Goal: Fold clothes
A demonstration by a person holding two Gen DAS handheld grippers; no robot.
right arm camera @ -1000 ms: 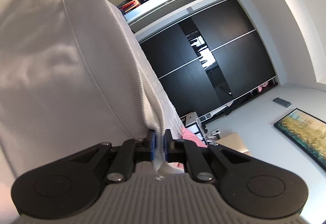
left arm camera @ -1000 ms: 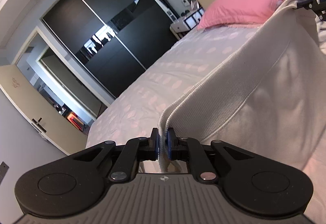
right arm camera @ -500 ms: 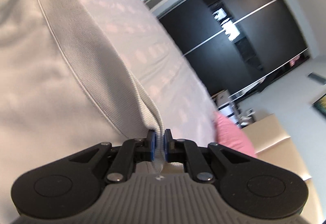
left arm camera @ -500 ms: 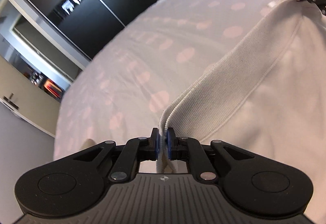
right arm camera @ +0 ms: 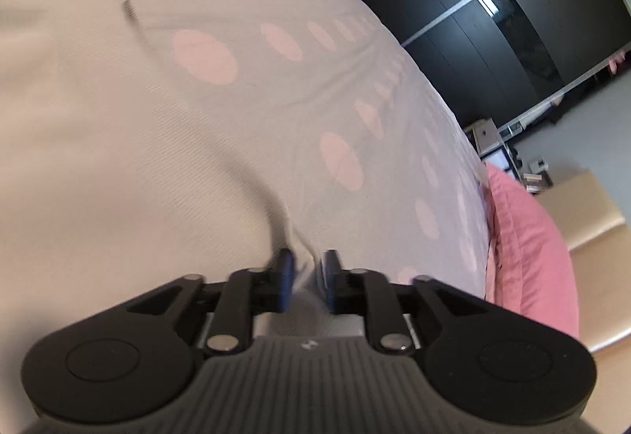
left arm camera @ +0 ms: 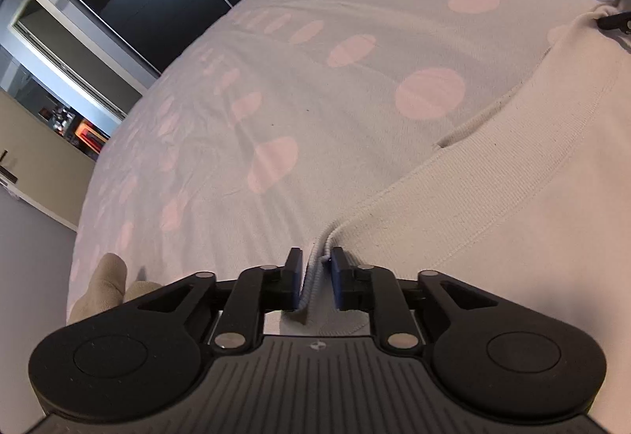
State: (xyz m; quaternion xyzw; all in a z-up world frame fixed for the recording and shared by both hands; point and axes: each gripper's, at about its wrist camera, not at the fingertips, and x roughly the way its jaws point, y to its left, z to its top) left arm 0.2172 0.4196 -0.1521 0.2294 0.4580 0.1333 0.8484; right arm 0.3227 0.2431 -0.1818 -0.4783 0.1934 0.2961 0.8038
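Left gripper (left arm camera: 314,278): jaws part-open, having just been opening. The ribbed hem corner of the cream sweatshirt (left arm camera: 512,174) stands between the blue pads (left arm camera: 296,276). The cloth edge leans against the left-hand pad; a clear gap shows to the right-hand pad. Not clamped.

Right gripper (right arm camera: 304,282): jaws likewise part-open, having just been opening, gap somewhat wider than on the left gripper. Sweatshirt (right arm camera: 118,166) cloth lies between and below the pads (right arm camera: 284,282). Frame is motion-blurred; contact with either pad cannot be told, but no pinch is visible.

Sweatshirt: lies spread on the bed (left arm camera: 315,87), on the pale cover with pink dots. In the left wrist view its ribbed hem band runs from the left gripper toward the upper right, where the other gripper's black parts show at the frame edge. A small fold opens in the hem partway along.

Other: a pink pillow (right arm camera: 528,248) sits at the head end of the bed, right of the right gripper. A tan cloth item (left arm camera: 100,286) lies at the bed's near edge, left of the left gripper. Dark wardrobe doors (right arm camera: 512,28) stand beyond the bed's far edge.
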